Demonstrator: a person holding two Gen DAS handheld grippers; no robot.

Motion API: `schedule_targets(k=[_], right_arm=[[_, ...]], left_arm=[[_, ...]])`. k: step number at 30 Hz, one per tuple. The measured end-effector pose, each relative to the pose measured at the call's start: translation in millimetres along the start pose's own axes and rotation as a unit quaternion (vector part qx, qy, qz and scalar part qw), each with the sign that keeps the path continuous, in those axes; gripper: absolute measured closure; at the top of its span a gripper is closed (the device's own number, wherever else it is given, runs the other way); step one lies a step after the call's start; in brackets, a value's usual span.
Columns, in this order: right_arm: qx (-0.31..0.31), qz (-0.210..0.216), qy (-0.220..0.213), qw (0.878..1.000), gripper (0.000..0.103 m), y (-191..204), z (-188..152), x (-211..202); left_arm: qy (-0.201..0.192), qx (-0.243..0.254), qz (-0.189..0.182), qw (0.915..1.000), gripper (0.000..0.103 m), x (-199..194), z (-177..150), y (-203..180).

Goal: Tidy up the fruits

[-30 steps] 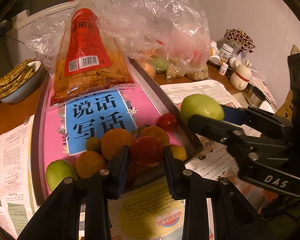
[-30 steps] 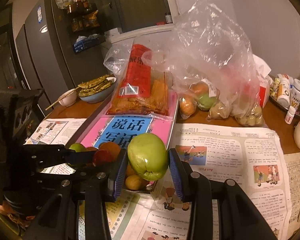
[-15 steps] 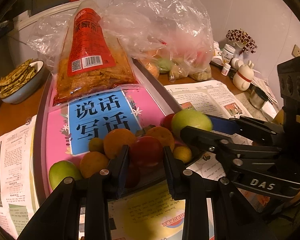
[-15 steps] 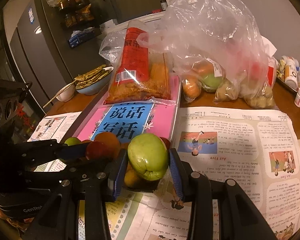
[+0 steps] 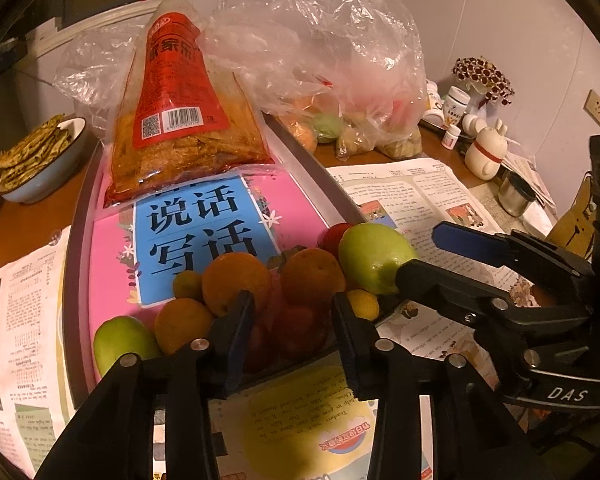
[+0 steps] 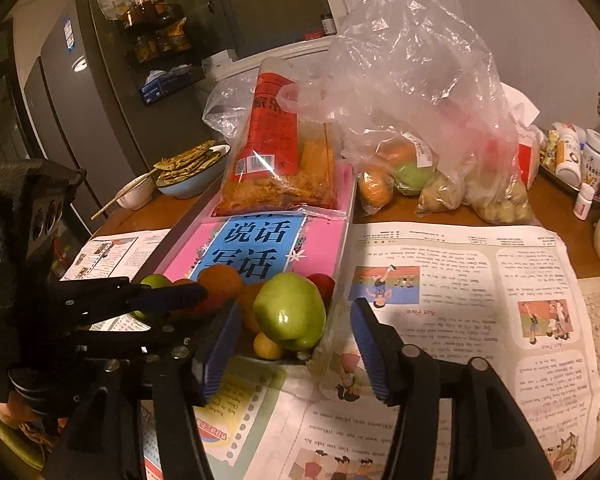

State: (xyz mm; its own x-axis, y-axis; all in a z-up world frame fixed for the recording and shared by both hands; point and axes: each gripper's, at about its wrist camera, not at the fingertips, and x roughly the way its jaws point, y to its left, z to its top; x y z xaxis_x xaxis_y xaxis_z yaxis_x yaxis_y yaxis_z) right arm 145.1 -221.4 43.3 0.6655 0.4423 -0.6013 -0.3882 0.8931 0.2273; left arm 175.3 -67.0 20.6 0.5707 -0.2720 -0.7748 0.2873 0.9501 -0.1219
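A metal tray (image 5: 312, 160) lined with a pink and blue book holds a pile of fruit at its near end: oranges (image 5: 236, 280), a green fruit (image 5: 120, 340) and small yellow ones. My left gripper (image 5: 292, 312) straddles a red fruit (image 5: 296, 328) in the pile. Its jaws are opening and stand clear of the fruit. A big green apple (image 6: 290, 312) rests on the pile at the tray's near right corner. My right gripper (image 6: 294, 332) is around the apple with its jaws opening and a gap on each side.
An orange snack bag (image 5: 180, 128) lies on the tray's far end. A clear plastic bag of produce (image 5: 340, 80) stands behind it. A bowl of flatbreads (image 5: 36, 160) is at far left; bottles and a cat figure (image 5: 486, 152) at far right. Newspaper (image 6: 460, 280) covers the table.
The right gripper brought the green apple down onto the pile at the tray's corner, and its jaws have spread off it. The left jaws have spread off the red fruit.
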Motion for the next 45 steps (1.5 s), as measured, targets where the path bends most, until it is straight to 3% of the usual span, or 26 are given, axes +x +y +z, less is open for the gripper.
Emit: schedule_targets(k=[4,11,15,22,30,45], right_arm=[[-0.004,-0.012,-0.008,1.0,0.044,0,-1,-8],[-0.009,-0.028,-0.02,0.999,0.031,2,-2,-19],[-0.012,-0.033,-0.028,0.999,0.03,4,-4,-25],[-0.021,-0.038,-0.046,0.998,0.024,11,-8,-38],[-0.036,-0.042,-0.069,0.996,0.016,23,-11,-53],[-0.043,-0.046,-0.087,0.994,0.007,36,-26,-75]], left_arm=[[0.001,0.002,0.011,0.9999,0.054,-1,-1,-1],[-0.009,0.0,0.014,0.9999,0.051,-9,-2,0],[-0.017,-0.003,0.015,0.9997,0.044,-16,-3,2],[-0.028,-0.007,0.018,0.9994,0.041,-30,-8,1],[-0.04,-0.038,0.017,0.9983,0.028,-44,-20,4],[-0.052,-0.054,0.059,0.9954,0.026,-69,-45,5]])
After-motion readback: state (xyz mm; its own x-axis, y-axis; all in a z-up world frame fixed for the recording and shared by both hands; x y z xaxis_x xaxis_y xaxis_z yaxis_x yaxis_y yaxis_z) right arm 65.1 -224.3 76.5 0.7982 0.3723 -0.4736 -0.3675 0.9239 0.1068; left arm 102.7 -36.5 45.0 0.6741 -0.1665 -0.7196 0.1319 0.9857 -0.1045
